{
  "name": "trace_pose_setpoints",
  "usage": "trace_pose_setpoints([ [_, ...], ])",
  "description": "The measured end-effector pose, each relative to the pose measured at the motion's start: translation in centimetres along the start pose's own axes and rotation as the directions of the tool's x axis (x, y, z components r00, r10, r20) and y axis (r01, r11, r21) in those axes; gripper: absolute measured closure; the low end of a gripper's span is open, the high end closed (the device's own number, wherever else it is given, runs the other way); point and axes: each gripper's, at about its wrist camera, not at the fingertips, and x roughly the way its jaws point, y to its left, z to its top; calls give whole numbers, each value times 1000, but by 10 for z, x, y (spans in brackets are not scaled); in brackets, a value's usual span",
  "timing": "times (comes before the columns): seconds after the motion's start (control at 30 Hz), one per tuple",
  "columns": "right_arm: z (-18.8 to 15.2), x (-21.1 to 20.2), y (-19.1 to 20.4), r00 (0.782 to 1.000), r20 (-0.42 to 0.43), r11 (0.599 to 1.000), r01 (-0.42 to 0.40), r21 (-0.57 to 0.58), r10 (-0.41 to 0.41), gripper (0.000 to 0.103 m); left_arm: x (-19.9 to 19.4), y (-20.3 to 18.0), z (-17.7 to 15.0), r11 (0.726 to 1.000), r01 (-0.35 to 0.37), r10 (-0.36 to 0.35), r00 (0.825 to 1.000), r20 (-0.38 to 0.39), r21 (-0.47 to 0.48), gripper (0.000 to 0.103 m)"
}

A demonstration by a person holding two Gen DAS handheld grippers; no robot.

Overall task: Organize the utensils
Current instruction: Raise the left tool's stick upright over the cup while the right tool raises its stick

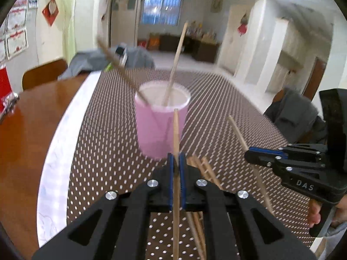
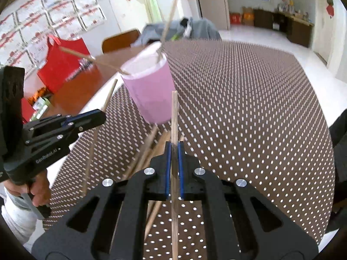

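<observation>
Holding one chopstick (image 1: pixel 176 134) in my left claw (image 1: pixel 176 169) and another (image 2: pixel 174 117) in the right claw (image 2: pixel 174 162), I saw the pink cup (image 1: pixel 161 119) straight ahead, nearer the left.

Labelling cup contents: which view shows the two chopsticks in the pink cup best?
Left wrist view. It looks into the pink cup and shows its white inside, with both chopsticks entering it. The right wrist view sees the cup from the side, tilted; one stick runs past the frame's top, so less is readable.
</observation>
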Motion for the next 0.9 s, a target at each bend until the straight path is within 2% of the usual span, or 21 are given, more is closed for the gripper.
trace_pose_setpoints([
  [0.13, 6, -25, 7, 997, 79, 1000, -9, -18, 11, 97, -23, -7, 11, 999, 30, -31, 995, 98, 16, 97],
  [0.3, 9, -52, 20, 987, 161, 999, -17, -30, 21, 97, -47, -15, 24, 999, 37, -44, 976, 212, 38, 97],
  [0.57, 31, -73, 25, 960, 279, 999, -22, -33, 30, 97, -69, -15, 46, 998, 63, -69, 944, 324, 31, 97],
  [0.7, 44, -80, 33, 939, 343, 999, 1, -50, 17, 97, -79, -14, 57, 998, 57, -64, 911, 407, 28, 97],
  [0.9, 67, -86, 46, 904, 426, 999, -6, -54, 28, 97, -88, -20, 72, 1000, 25, -26, 829, 558, 10, 97],
])
